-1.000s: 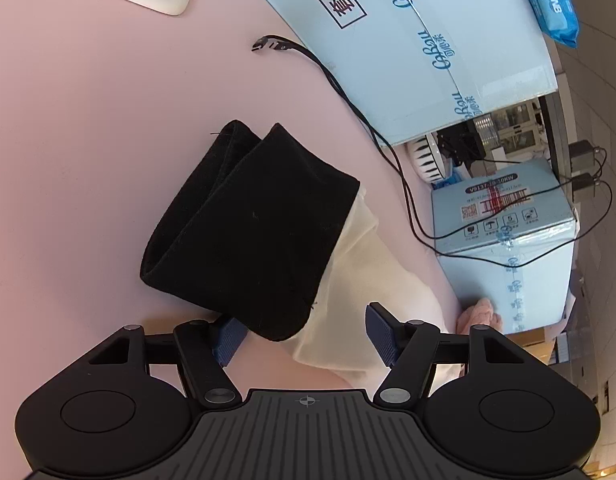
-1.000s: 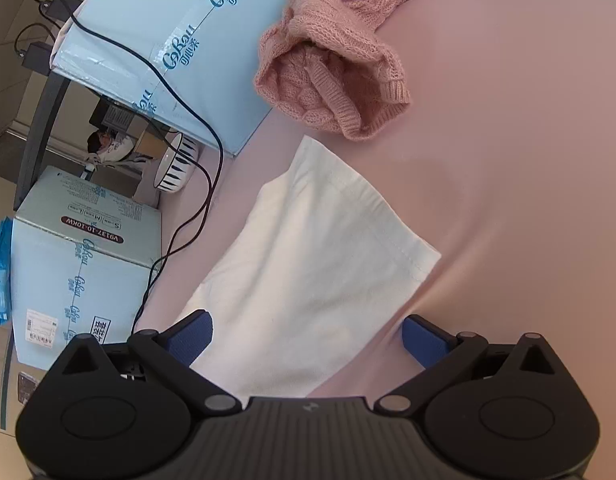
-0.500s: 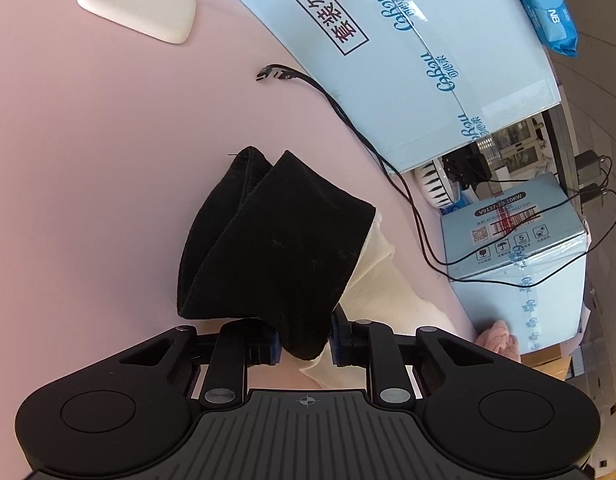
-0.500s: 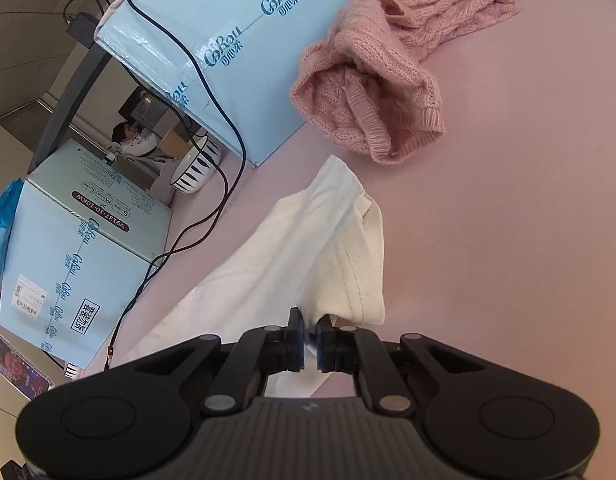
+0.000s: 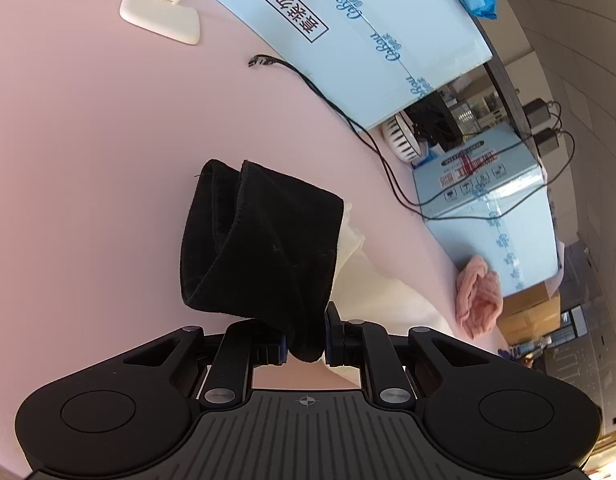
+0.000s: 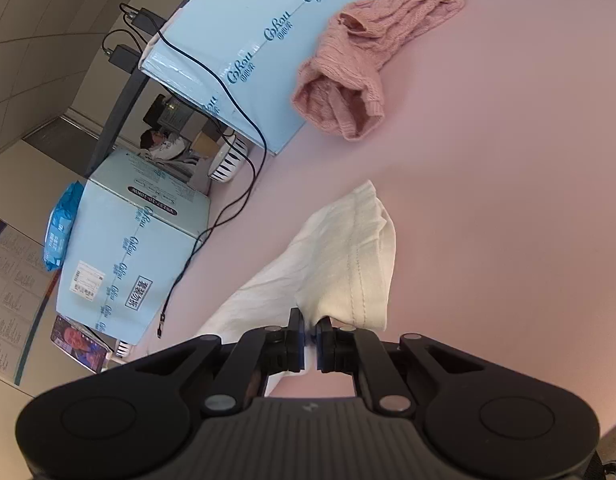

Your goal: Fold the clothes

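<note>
A garment with a black cuff [image 5: 264, 248] and a cream-white body [image 5: 372, 288] lies on the pink table [image 5: 88, 140]. My left gripper [image 5: 305, 340] is shut on the near corner of the black part, which hangs lifted and bunched in front of it. In the right wrist view my right gripper [image 6: 310, 336] is shut on the near edge of the cream-white cloth [image 6: 340, 264], whose stitched hem folds over to the right. A pink knitted sweater [image 6: 360, 76] lies crumpled further back on the table.
Light blue cardboard boxes [image 5: 368, 32] line the table's far edge, with a black cable [image 5: 328, 96] trailing over it. A white lamp base [image 5: 160, 16] stands at the back left. The pink sweater [image 5: 478, 296] shows at the right in the left wrist view.
Both grippers went from wide open to shut, the left on the black cloth and the right on the white cloth. Both have since pulled back, lifting and bunching the garment.
</note>
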`<state>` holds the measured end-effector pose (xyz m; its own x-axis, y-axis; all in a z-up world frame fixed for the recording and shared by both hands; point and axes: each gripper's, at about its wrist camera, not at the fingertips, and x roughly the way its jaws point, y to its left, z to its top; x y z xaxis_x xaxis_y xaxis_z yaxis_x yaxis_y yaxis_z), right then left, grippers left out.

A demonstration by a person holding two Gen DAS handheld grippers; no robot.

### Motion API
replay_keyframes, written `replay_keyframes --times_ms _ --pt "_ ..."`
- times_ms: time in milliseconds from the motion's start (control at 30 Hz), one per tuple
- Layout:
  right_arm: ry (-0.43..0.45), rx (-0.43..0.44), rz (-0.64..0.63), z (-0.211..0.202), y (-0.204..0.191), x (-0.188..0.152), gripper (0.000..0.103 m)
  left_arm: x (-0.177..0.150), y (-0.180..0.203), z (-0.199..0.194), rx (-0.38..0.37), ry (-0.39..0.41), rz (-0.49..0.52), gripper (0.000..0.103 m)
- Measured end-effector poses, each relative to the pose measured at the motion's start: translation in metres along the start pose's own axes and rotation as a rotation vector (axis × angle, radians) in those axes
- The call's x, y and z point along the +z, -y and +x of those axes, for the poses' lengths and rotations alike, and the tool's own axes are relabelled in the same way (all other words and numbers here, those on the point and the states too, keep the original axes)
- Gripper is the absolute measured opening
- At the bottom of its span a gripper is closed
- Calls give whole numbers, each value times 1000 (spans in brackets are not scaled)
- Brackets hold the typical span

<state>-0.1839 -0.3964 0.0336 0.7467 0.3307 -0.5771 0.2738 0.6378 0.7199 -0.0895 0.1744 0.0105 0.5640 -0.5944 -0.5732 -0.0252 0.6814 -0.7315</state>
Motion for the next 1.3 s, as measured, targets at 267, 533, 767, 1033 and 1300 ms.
replay_keyframes --times_ms 267,533,767,1033,1300 --pt "48 -90 -66 -19 6 4 78 6 -16 -57 74 121 -37 54" --pt "39 144 -473 13 -93 -12 76 4 64 -39 -83 176 332 68" --pt "-80 -89 -681 116 -126 -42 81 20 48 60 92 66 306 68" --pt "3 -148 -655 81 -124 -18 82 32 55 30 149 88 321 69" --pt "18 -207 -512 77 -88 4 85 36 46 41 291 124 357 73"
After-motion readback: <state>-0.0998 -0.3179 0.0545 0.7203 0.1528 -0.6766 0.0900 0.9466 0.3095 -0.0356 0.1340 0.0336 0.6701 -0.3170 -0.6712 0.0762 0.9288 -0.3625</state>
